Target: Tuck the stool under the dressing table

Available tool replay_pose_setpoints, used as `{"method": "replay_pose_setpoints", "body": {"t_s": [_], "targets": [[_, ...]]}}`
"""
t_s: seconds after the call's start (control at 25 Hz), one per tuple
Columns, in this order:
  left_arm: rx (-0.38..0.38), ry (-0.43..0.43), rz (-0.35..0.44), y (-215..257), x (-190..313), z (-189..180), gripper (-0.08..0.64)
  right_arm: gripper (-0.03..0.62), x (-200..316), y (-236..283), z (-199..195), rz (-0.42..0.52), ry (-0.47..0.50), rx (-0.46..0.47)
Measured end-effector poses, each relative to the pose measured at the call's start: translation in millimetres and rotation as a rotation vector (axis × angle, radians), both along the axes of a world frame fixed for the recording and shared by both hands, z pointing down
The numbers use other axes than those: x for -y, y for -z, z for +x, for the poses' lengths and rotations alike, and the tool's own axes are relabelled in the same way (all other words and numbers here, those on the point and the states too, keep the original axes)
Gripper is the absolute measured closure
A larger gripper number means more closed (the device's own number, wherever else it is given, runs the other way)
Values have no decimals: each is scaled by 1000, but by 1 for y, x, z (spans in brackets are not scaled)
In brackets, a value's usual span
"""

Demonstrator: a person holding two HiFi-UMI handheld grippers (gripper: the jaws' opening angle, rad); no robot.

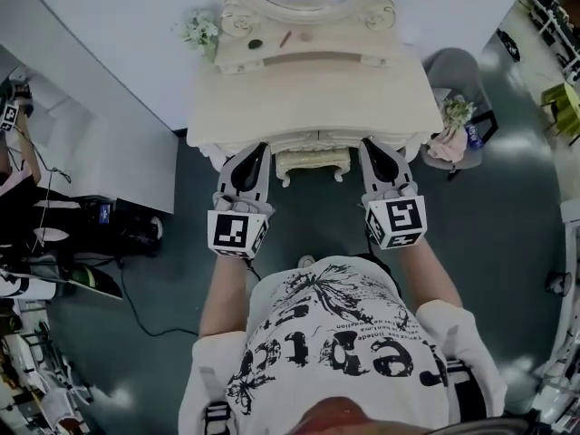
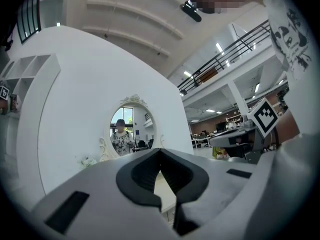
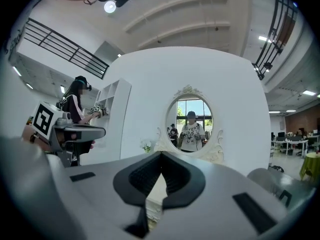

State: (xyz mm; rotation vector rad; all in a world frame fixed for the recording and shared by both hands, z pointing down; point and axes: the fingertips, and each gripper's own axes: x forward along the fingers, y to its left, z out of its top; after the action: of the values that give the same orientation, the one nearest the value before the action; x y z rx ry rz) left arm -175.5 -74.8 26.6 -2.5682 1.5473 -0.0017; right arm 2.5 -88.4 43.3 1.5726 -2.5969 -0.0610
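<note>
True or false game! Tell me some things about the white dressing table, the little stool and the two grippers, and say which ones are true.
1. The cream carved stool sits between the left gripper and the right gripper. True.
2. The mirror on the cream dressing table is square. False: it is oval.
3. The stool stands far out on the floor. False: it is mostly under the table, with only its front edge showing.
4. The left gripper holds a brush. False: its jaws are together on nothing.
5. White flowers sit at the table's back left corner. True.
</note>
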Motion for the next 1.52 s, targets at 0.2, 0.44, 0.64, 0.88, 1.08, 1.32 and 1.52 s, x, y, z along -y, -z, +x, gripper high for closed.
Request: {"method": "replay_pose_setpoints", "body": {"t_s": [0.2, 0.44, 0.64, 0.88, 1.08, 1.32, 1.52], "targets": [[-4, 4, 5, 9, -9, -7, 540, 575, -7, 6, 5, -3, -7, -14], [6, -49, 16, 14, -18, -1, 540, 575, -12, 0, 8, -12, -17, 2], [6, -55, 11, 15, -21, -5, 540, 575, -16, -1, -1, 0, -8, -7], [20, -70, -22, 4, -21, -3, 540, 575, -21, -9, -24, -6, 56, -69], [2, -79, -48, -2, -20, 0, 540, 575, -24, -11, -30, -14, 63, -65], [1, -82, -61, -8, -19, 0, 540, 575, -22, -17, -26, -44, 36, -42], [-7, -72, -77, -12, -8, -4, 540, 575, -13, -19, -31, -73, 24, -11]]}}
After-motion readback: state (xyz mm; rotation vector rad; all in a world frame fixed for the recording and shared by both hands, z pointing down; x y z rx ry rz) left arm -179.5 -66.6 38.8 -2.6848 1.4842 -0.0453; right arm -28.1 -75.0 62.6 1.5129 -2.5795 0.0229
